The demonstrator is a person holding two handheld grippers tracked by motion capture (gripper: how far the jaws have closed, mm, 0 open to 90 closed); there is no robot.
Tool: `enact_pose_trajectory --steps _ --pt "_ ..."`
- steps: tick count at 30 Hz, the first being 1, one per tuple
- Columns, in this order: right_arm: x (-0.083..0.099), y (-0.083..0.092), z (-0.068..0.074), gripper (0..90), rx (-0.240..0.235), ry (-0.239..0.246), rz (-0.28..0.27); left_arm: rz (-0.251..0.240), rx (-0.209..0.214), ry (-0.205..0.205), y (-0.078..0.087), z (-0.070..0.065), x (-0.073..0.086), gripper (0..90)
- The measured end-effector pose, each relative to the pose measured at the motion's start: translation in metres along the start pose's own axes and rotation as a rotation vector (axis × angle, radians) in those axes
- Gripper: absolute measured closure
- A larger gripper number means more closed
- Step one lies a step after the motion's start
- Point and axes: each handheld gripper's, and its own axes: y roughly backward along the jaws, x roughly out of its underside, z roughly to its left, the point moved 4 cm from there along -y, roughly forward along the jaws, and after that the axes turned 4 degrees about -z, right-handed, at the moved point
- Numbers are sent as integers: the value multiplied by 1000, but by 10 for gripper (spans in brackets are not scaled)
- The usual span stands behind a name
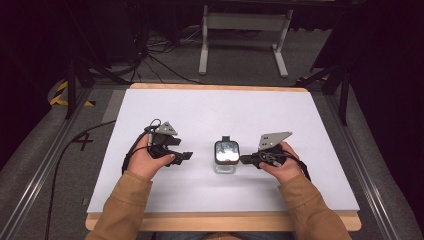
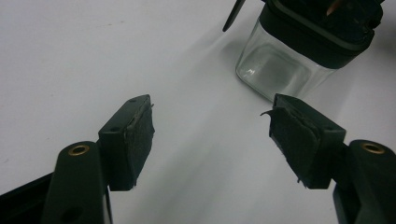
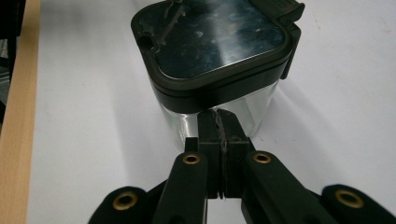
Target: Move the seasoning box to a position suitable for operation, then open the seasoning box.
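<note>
Both forearms, in tan sleeves, enter from the near edge of the tabletop point(image 1: 310, 105) and angle inward, each hand holding a claw low over the surface. The left hand point(image 1: 145, 160) holds the left claw point(image 1: 186, 156), whose jaws stand wide apart with worn pads point(image 2: 140, 140) facing each other, pointing toward the person's right. The right hand point(image 1: 282, 162) holds the right claw point(image 1: 244, 160), its jaws pressed together with nothing between them, pointing toward the person's left.

bare table point(image 1: 210, 110) lies open all around me; only the lidded glass jar point(image 1: 226, 156) stands between my two hands, just beside my right fingers point(image 3: 219, 126).
</note>
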Motion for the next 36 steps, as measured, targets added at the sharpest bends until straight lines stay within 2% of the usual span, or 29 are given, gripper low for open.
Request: enact_pose_trajectory --steps 3,4,5,7,8,10,11,12,13,14,15,16,19,22,27,28,31,32,35,36 --pt "0 0 2 898 8 12 7 -6 3 6 -1 -1 -1 311" --pt "0 1 2 898 17 11 10 6 3 -4 0 -1 -2 311" --pt "1 3 0 897 38 11 23 -5 9 -1 -1 -2 -4 312" --pt "3 11 -3 890 73 2 24 -13 36 5 0 -6 -8 348" --pt "3 11 -3 890 73 2 24 -13 36 5 0 -6 -8 364" --pt "4 21 -5 880 91 -7 18 -18 47 -9 0 -9 -13 382" --pt "5 25 -6 879 99 -11 13 -15 50 -2 1 -11 -16 398" --pt "6 29 -7 877 108 -17 10 -21 55 -6 1 -13 -19 424" --pt "9 37 -9 872 122 -29 3 -22 65 -13 1 -15 -23 498" --pt "9 37 -9 872 122 -29 3 -22 65 -13 1 -15 -23 547" --pt "10 40 -9 871 127 -36 2 -10 70 -18 1 -16 -26 547" --pt "12 43 -9 870 131 -44 0 -1 81 -22 1 -17 -28 601" --pt "16 50 -11 870 150 -56 -3 -9 108 -20 -4 -18 -35 647" --pt "19 54 -11 868 162 -62 -1 -45 126 -27 -9 -18 -48 680" --pt "21 58 -9 862 165 -71 -4 -44 134 -54 -16 -20 -61 699" --pt "22 59 -9 862 163 -69 -5 -48 148 -60 -21 -21 -65 699" --pt "24 60 -7 862 159 -68 -5 -45 153 -75 -32 -21 -77 740" --pt "24 60 -7 863 157 -68 -7 -57 163 -65 -35 -22 -81 751" --pt "25 61 -7 863 155 -67 -10 -57 159 -60 -42 -22 -90 790" --pt "25 61 -7 862 153 -66 -12 -62 171 -36 -46 -22 -93 804"
